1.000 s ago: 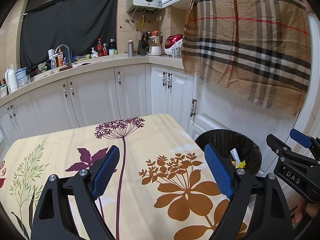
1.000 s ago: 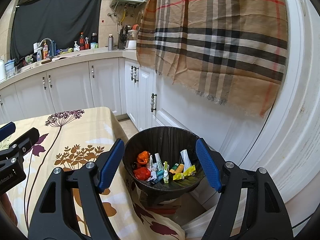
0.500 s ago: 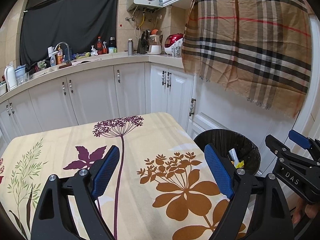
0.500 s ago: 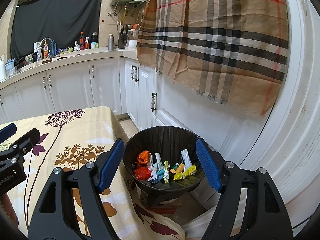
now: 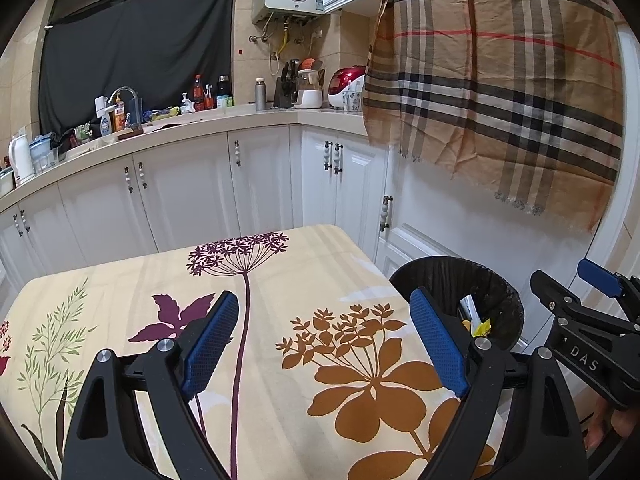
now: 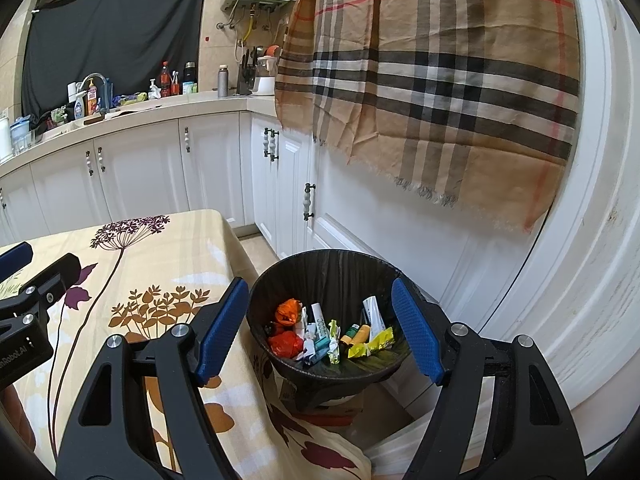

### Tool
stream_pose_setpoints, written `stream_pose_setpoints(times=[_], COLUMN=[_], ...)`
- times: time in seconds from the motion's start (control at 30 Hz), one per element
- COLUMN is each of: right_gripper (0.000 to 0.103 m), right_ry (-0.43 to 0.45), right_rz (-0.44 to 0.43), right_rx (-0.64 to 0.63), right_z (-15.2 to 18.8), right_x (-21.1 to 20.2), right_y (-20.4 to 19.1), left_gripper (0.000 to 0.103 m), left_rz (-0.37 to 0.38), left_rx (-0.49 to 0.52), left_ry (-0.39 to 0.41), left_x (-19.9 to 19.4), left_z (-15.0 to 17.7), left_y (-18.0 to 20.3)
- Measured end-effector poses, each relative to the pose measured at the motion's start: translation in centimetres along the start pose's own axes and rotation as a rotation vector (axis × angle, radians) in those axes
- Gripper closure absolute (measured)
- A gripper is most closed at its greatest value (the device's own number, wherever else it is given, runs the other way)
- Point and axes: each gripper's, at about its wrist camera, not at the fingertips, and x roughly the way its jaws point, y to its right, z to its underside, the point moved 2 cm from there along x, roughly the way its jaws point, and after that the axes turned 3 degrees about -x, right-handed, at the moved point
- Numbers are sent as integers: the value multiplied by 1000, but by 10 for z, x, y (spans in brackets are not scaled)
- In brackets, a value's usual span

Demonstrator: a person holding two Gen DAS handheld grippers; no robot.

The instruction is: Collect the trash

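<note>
A black trash bin (image 6: pixel 332 272) lined with a black bag stands beside the table's right edge; it holds several crumpled wrappers (image 6: pixel 332 334), orange, white, green and yellow. My right gripper (image 6: pixel 320 332) is open and empty, hovering above the bin's opening. My left gripper (image 5: pixel 324 340) is open and empty above the floral tablecloth (image 5: pixel 280 280). The bin (image 5: pixel 492 280) also shows at the right of the left wrist view, with the right gripper's body (image 5: pixel 580 328) beyond it. No loose trash shows on the cloth.
White kitchen cabinets (image 5: pixel 180 192) and a cluttered counter (image 5: pixel 160 120) run behind the table. A plaid cloth (image 6: pixel 440 80) hangs over the white door on the right. The left gripper's body (image 6: pixel 28 300) sits at the left of the right wrist view.
Both grippers stay open and nearly still; the left wrist view has shifted very slightly.
</note>
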Motion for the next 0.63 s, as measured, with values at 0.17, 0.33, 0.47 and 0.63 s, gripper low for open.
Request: stream_pose_setpoints(times=[0.17,0.33,0.47,0.63], right_gripper=[31,31,31,24], right_ry=[-2,-5,-9,-2], right_rz=[0,-2,-14,-53], right_rx=[0,-3,-9,-27], right_z=[2,4,5,0], right_x=[1,2,3,4], right_y=[-1,-2,-6,-22], left_gripper=[17,16,16,16], left_rz=[13,27,-14,-60], left_rx=[11,4,17,-2], left_ry=[-7,-3,-4,-70], left_x=[3,3,5,14], left_z=[0,1,2,13], left_y=[4,5,-2,-31])
